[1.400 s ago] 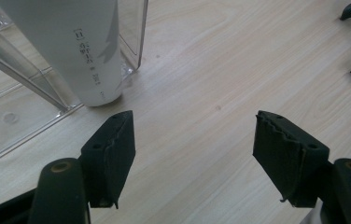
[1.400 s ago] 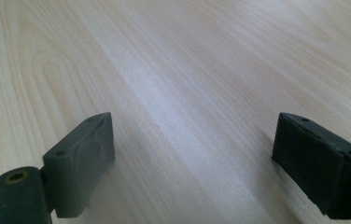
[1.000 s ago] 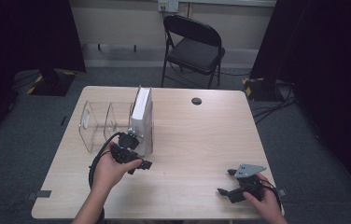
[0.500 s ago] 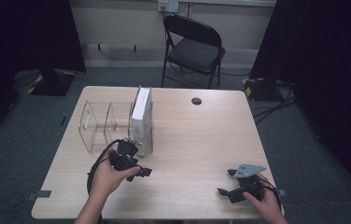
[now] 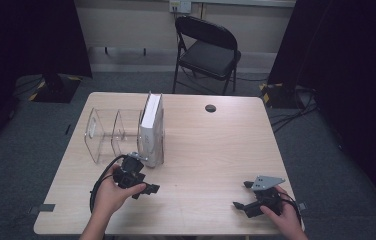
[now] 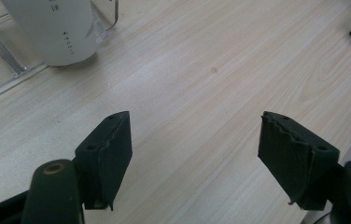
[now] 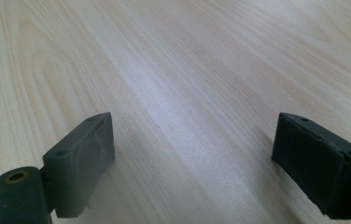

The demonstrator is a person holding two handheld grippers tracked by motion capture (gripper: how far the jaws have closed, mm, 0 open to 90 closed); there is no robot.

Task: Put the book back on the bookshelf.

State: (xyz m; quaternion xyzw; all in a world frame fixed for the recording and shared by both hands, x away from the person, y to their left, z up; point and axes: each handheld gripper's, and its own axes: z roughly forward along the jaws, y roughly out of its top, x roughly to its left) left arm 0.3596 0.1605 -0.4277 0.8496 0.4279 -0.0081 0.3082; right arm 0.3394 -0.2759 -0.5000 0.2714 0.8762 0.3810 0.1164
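The white book (image 5: 152, 129) stands upright in the right-hand slot of the clear divider rack (image 5: 107, 133) toward the table's (image 5: 211, 150) left edge, so the placing step looks finished. Just beside its near end, the left gripper (image 5: 148, 189) has just been opening its jaws, nothing between them. The right gripper (image 5: 241, 195), near the front right corner, rests spread and empty; next I'd judge a withdrawal clear of the book.
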